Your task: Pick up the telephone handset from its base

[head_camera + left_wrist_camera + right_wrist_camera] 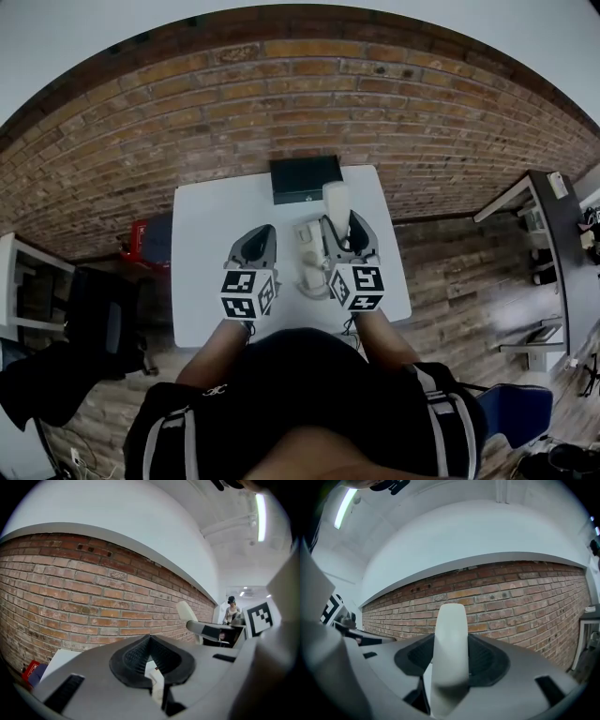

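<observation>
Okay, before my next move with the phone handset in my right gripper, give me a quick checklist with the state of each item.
1. Cream plastic telephone handset clamped between the right gripper's jaws: ok.
2. Handset lifted off the cream telephone base: ok.
3. Left gripper empty, jaws together: ok.
4. Cord running free between handset and base: cannot tell.
5. Base resting on the white rectangular table, away from its edges: ok.
6. Black box at the table's far edge apart from the base: ok.
</observation>
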A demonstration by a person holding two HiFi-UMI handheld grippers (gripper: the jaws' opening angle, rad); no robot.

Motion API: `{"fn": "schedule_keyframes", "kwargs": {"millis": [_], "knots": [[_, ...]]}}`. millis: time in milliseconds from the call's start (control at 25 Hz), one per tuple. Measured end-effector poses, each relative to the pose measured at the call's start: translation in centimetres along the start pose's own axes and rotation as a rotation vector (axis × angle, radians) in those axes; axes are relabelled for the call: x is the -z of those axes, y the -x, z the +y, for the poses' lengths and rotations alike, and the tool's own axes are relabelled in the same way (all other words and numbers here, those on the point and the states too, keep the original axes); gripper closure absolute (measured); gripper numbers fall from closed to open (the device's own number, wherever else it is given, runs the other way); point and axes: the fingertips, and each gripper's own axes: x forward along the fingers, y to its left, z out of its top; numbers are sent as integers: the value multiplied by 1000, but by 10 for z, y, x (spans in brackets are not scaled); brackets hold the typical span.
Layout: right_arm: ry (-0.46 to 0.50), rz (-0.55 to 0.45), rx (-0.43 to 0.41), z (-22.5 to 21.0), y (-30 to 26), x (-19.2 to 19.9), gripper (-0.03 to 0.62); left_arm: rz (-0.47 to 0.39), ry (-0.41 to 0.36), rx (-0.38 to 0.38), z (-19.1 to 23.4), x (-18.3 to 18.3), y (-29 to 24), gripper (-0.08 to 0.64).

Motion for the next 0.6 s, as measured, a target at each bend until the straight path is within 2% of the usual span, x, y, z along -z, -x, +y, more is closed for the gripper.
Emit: {"fn": "schedule_keyframes", "kwargs": {"millis": [600], "knots": [[-13, 33, -59, 14, -8, 2, 387, 3, -4, -2, 1, -2, 0, 558]]}}
